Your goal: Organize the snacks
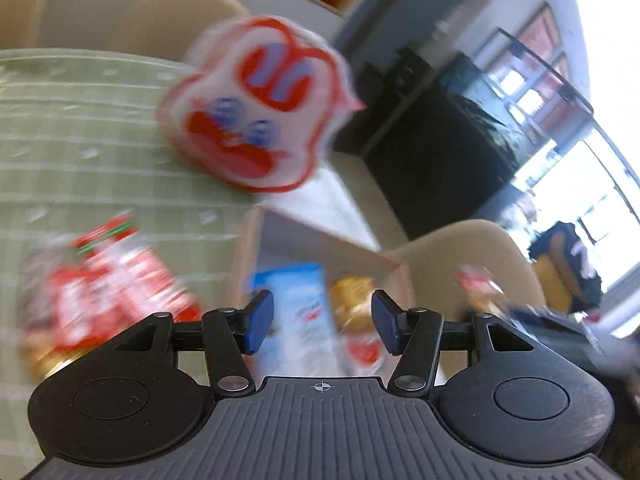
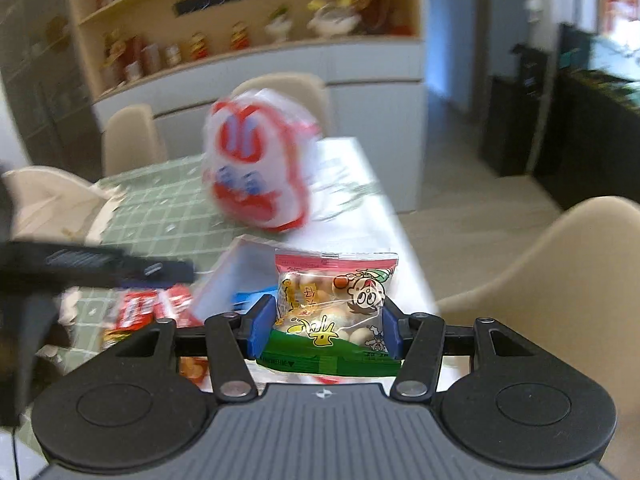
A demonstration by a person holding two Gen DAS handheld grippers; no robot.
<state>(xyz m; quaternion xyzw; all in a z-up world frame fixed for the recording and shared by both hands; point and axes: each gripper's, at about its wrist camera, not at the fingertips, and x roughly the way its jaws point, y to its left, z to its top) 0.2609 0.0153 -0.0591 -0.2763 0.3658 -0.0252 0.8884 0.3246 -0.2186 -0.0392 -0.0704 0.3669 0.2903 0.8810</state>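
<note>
Green-checked surface (image 2: 160, 200), right edge: open cardboard box (image 2: 240, 272) lies directly below right gripper (image 2: 326, 328), jaws pinching clear cartoon snack packet (image 2: 336, 304); left gripper (image 1: 322, 320) jaws spread, empty.

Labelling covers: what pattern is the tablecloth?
Pale green tablecloth with a white grid check, clearest in the right wrist view.

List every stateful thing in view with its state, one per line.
Left gripper: open, empty.
Right gripper: shut on snack pack.
Box: open, packets inside.
White-red bag: blurred, standing on the table beyond the box.
Red packet: lying on the table beside the box.
</note>
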